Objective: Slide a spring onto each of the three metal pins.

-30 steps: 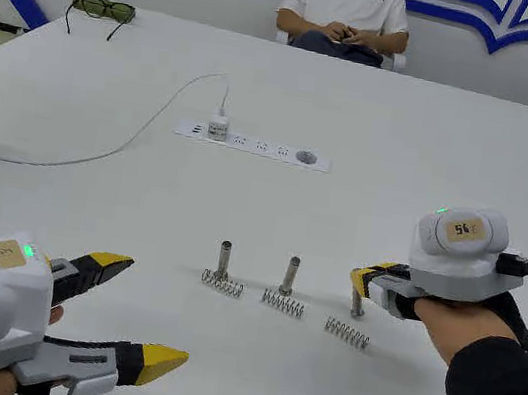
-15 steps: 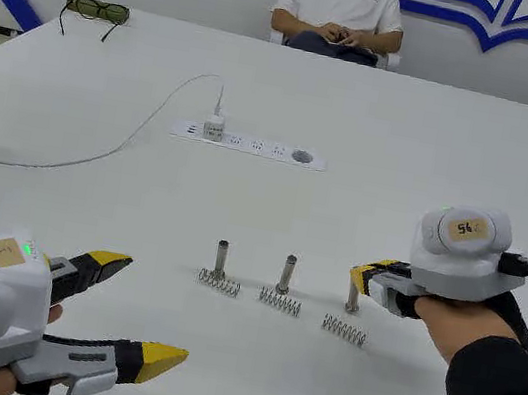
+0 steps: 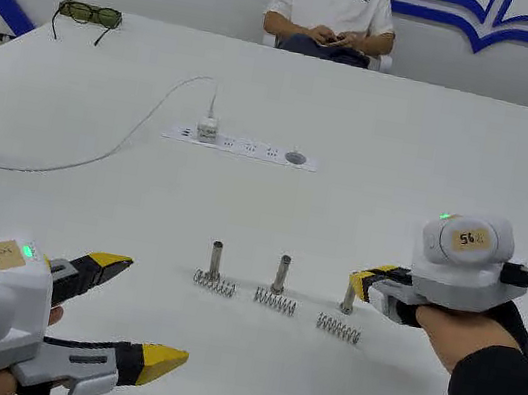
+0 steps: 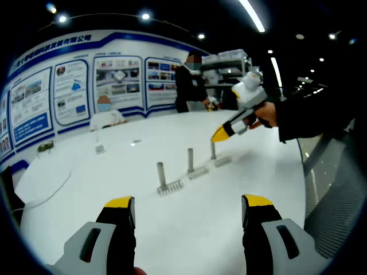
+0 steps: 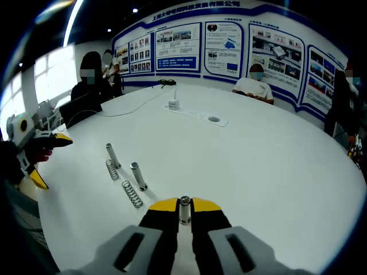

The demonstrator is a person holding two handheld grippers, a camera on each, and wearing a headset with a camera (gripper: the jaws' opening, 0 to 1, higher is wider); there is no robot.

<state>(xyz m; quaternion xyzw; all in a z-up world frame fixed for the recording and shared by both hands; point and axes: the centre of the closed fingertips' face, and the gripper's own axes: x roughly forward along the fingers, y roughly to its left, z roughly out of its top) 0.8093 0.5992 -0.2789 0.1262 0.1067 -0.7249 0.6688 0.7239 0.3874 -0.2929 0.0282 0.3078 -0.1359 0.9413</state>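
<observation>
Table (image 3: pixel 437 135): white, carries all items.
Left gripper (image 3: pixel 144 307): at the near edge, jaws wide apart, holding nothing.
Right gripper (image 3: pixel 360 280): jaws closed around right pin (image 3: pixel 348 299), which stands upright on the table.
Power strip (image 3: pixel 242 145): far side, one plug in.
Left pin (image 3: pixel 215 258), middle pin (image 3: pixel 281 273): upright, bare.
Left spring (image 3: pixel 214 284), middle spring (image 3: pixel 275 302), right spring (image 3: pixel 338 329): lying flat, one just before each pin.

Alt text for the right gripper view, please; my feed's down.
The right tongs are closed on an upright metal pin. Beyond, two more pins stand on the white table, a spring lying beside each.
</observation>
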